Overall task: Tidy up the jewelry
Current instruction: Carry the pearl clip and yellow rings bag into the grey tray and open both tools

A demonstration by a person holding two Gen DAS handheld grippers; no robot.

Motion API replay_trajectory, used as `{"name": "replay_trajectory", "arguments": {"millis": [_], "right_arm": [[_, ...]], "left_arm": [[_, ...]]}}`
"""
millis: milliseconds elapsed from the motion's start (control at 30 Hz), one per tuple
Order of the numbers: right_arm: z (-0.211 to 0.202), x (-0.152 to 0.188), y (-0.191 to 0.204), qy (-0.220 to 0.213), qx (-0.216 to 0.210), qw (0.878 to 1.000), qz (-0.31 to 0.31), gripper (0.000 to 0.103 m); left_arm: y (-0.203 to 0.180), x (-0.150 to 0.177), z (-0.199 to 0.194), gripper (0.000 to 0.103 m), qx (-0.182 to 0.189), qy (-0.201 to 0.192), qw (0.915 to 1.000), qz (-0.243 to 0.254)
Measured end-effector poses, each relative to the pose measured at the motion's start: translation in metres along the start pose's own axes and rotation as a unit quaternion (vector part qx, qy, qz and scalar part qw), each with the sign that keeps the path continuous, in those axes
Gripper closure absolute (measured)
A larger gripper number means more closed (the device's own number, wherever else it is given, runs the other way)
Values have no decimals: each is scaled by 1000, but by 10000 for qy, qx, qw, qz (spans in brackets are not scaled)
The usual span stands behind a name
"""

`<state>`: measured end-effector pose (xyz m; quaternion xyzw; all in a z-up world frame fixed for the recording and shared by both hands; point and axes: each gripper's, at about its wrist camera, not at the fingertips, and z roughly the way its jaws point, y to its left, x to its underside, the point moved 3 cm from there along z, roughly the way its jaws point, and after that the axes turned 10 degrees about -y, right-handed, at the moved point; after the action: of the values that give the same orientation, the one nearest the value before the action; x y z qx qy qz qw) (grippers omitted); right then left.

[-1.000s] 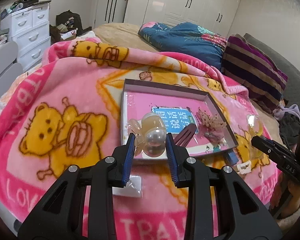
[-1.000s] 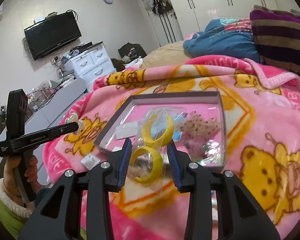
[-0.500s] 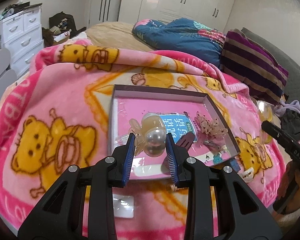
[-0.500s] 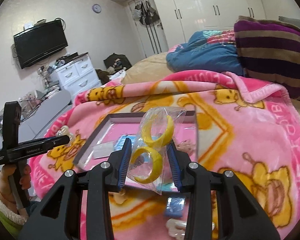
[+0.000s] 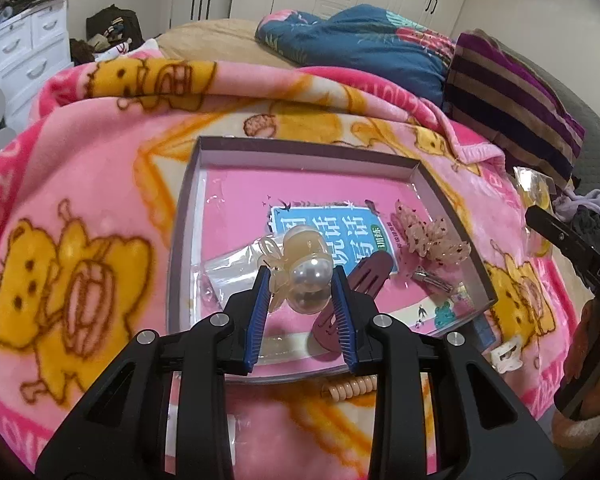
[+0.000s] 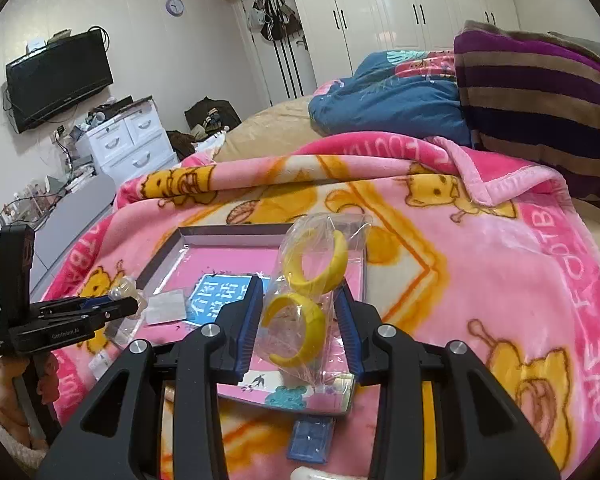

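Note:
A shallow grey-rimmed box lid (image 5: 304,148) with a pink floor lies on the pink bear blanket; it also shows in the right wrist view (image 6: 228,231). My left gripper (image 5: 302,276) is shut on a pearl hair clip (image 5: 306,270) and holds it above the lid's near half. My right gripper (image 6: 298,310) is shut on a clear bag of yellow bangles (image 6: 314,268), above the lid's near right corner. In the lid lie a maroon clip (image 5: 364,276), a frilly beige clip (image 5: 430,238), a metal clip (image 5: 434,280) and a clear packet (image 5: 228,268).
On the blanket near the lid lie a spiral hair tie (image 5: 352,388), a white clip (image 5: 508,356) and a blue packet (image 6: 310,438). A blue quilt (image 6: 388,92) and a striped blanket (image 6: 540,96) sit behind. Drawers (image 6: 128,140) stand at left.
The left gripper has moved forward over the lid with the pearl clip. The right gripper has pulled back and to the right with the bag, so the lid looks farther away in its view.

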<state>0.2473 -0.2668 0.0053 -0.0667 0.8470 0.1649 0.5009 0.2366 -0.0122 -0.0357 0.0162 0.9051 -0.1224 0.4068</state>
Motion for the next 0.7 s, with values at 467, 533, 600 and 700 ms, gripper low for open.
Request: {"name": "replay_trajectory", "arguments": {"millis": [467,533,600,700], "right_arm": [[44,13,8,442,-88,9990,55,68],[49,16,9,511,-111,9986,95,68],[53,18,11,568,-150,9982,122,68],[59,22,18,658,-199,9976,78,68]], "left_arm": [[10,6,24,80,-149,146,9998,5],[13,7,26,80,-141,170,9997,-56],[14,8,26,79,-126,171,9997,-74],[14,9,25,79,-138,161,9998,-42]]}}
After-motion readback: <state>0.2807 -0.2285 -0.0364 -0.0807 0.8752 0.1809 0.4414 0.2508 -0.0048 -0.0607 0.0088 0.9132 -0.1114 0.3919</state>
